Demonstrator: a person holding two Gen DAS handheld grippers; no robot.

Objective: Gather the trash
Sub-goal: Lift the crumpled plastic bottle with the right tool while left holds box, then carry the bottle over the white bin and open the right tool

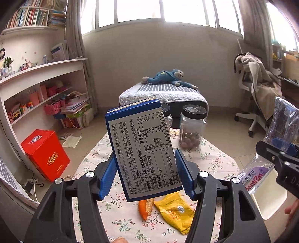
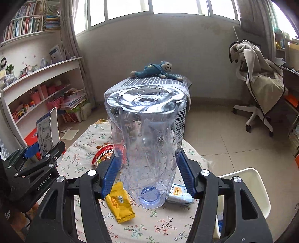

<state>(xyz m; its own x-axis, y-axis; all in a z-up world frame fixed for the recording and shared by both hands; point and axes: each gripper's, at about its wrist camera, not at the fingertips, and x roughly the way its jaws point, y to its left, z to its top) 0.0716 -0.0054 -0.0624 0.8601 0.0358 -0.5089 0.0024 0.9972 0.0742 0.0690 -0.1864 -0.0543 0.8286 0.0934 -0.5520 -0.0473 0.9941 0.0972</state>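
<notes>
The plastic bottle blurs the red bowl behind it.

Take the striped mattress as the anchor, sitting low against the far wall under the windows. On top of it sprawls a blue plush monkey. Off to its left stands a white bookshelf, pink baskets on its lower shelf, and a red box on the floor nearer the camera. To the mattress's right, a white swivel chair draped with a beige blanket. In front of it, two dark-lidded clear jars stand on a floral tablecloth.
</notes>
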